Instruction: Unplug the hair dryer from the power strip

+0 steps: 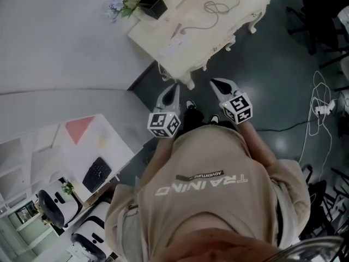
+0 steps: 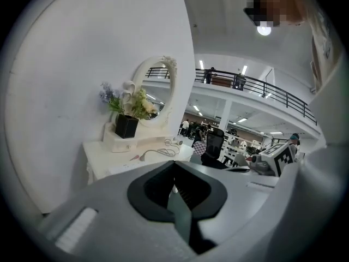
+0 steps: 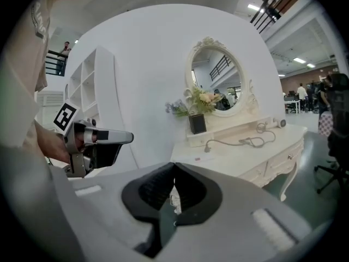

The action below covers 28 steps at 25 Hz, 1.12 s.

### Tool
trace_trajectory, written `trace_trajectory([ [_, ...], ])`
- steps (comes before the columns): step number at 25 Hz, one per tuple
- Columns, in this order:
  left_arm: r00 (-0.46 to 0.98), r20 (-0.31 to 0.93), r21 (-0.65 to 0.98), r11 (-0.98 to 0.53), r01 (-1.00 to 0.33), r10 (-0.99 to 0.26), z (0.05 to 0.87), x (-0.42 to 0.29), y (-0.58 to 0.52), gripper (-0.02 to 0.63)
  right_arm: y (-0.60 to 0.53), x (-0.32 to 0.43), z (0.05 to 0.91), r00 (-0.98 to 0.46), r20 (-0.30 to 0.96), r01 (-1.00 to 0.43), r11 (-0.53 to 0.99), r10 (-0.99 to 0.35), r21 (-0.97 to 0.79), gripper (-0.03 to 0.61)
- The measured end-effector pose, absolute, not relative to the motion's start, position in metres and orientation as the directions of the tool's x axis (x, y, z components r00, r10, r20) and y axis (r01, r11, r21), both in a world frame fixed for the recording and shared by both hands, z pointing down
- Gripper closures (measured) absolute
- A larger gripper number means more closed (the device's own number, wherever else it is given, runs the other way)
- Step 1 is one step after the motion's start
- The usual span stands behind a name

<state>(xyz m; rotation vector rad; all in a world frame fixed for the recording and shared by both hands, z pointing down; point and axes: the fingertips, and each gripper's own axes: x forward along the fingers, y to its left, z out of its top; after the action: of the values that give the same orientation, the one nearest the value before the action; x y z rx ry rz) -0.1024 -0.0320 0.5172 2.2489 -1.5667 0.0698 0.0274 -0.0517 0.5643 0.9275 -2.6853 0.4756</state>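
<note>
Left gripper [image 2: 174,189]: clenched, pads together, nothing between them; held out in front of the person.
Right gripper [image 3: 173,192]: clenched too, pads meeting, empty; alongside the left one, both pointing roughly the same way.
Hair dryer [image 3: 278,123]: well ahead of both grippers, lying on the dressing table [image 3: 240,154] toward its right end, below the mirror [image 3: 215,83].
Cord [image 3: 245,141]: runs in loose loops along the tabletop from the dryer toward the left end, which lies ahead of the right gripper's tips.
Power strip [image 3: 197,159]: probably the flat white block with a reddish spot at the table's near left edge. The cord's end lies right beside it; too small to tell whether the plug is seated.
Done so far: nothing on the table looks touched, and neither gripper is near it.
Left to do: close the gap to the table, open one gripper, take the plug and pull it free. The other gripper may need to steady the strip.
</note>
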Motion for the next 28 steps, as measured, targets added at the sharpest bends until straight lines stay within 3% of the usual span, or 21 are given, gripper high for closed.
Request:
trace_trajectory([
  [6, 0.442, 0.269, 0.35, -0.34, -0.873, -0.856, 0.531, -0.133, -0.083, 0.612, -0.095, -0.001, 0.555, -0.704, 0.367, -0.697, 0.691, -0.608, -0.194, 0.574],
  [14, 0.527, 0.284, 0.302, -0.448, -0.842, -0.801, 0.552, -0.173, -0.16, 0.611, -0.166, -0.048, 0.557, -0.62, 0.409, -0.773, 0.612, -0.67, -0.168, 0.574],
  [19, 0.558, 0.305, 0.373, -0.442, -0.816, -0.772, 0.568, -0.175, -0.178, 0.611, -0.179, -0.065, 0.573, -0.598, 0.476, -0.778, 0.609, -0.644, -0.152, 0.574],
  [28, 0.519, 0.435, 0.292, -0.431, -0.854, -0.735, 0.601, -0.166, -0.234, 0.612, -0.26, -0.083, 0.616, -0.619, 0.512, -0.757, 0.626, -0.595, -0.187, 0.574],
])
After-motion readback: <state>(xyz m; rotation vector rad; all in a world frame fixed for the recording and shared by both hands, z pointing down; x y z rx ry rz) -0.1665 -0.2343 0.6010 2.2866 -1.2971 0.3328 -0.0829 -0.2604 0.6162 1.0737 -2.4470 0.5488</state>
